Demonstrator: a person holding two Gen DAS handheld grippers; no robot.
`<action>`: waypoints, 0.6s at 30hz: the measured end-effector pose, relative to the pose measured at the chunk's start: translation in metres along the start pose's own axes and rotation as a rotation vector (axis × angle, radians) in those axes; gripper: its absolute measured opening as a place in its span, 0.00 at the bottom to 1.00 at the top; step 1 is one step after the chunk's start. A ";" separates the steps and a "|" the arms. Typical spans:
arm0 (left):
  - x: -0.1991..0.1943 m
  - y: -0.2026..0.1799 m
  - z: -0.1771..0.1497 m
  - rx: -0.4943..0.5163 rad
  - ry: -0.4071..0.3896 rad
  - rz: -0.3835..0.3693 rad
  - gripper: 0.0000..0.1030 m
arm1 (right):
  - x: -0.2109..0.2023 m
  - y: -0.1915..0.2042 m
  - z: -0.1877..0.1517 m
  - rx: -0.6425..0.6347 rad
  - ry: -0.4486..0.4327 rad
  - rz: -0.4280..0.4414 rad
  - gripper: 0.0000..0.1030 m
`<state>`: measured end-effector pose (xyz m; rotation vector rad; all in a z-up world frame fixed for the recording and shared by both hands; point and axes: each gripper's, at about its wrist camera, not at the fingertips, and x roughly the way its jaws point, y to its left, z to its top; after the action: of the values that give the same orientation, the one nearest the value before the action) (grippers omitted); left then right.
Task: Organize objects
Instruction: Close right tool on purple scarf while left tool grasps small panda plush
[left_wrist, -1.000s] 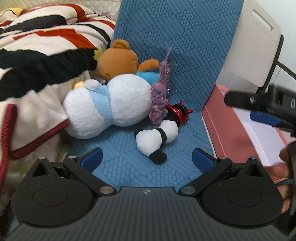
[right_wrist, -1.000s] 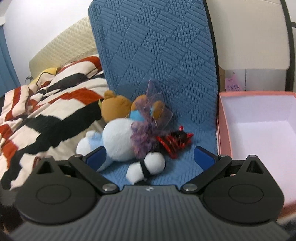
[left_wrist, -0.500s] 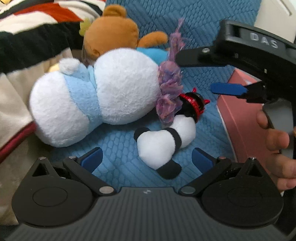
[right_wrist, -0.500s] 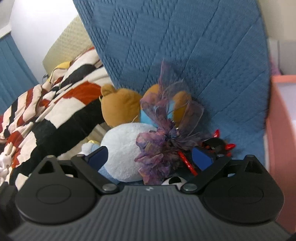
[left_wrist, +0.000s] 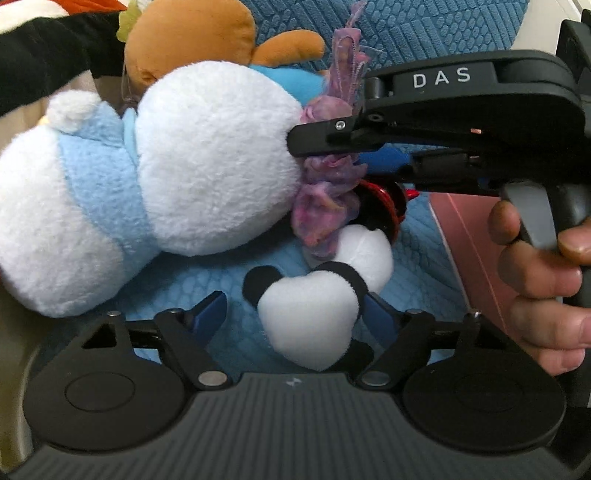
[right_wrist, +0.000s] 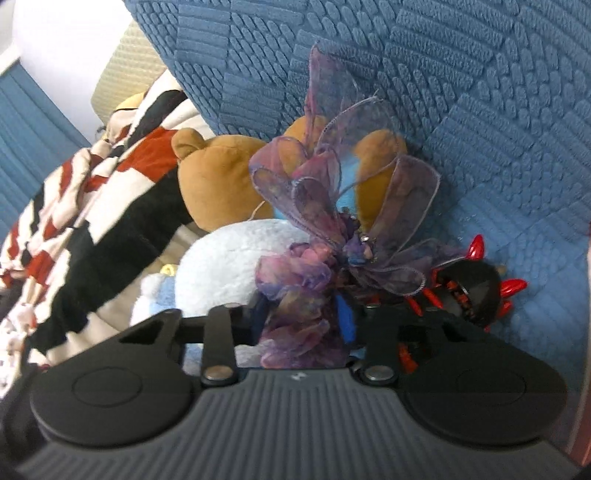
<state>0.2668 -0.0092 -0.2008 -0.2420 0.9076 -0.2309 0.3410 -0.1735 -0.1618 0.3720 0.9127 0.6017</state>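
Observation:
A small panda plush lies on the blue quilted cushion between the fingers of my left gripper. Its jaws are closing; the right pad touches the panda and the left pad stands apart from it. My right gripper is closing on a purple ribbon bow, whose fabric fills the gap between its pads. From the left wrist view the right gripper reaches in from the right over the purple ribbon bow. A red and black spiked clip lies just right of the bow.
A big white and light blue plush lies left of the bow, with a brown bear behind it. A striped blanket covers the left side. A pink box stands to the right. A person's hand holds the right gripper's handle.
Both grippers have come down and closer to the toys. The left jaws narrowed around the panda. The right jaws closed in on the purple bow.

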 end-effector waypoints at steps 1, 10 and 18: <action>0.000 -0.001 -0.001 0.001 0.000 -0.010 0.75 | -0.001 0.000 0.000 -0.001 0.000 0.011 0.23; -0.012 -0.006 -0.013 0.008 -0.020 0.013 0.64 | -0.021 0.018 -0.003 -0.113 -0.056 -0.006 0.10; -0.039 -0.004 -0.029 -0.074 -0.043 0.053 0.62 | -0.054 0.031 -0.013 -0.144 -0.141 -0.012 0.10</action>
<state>0.2204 -0.0050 -0.1873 -0.2901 0.8797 -0.1423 0.2953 -0.1828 -0.1185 0.2753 0.7316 0.6184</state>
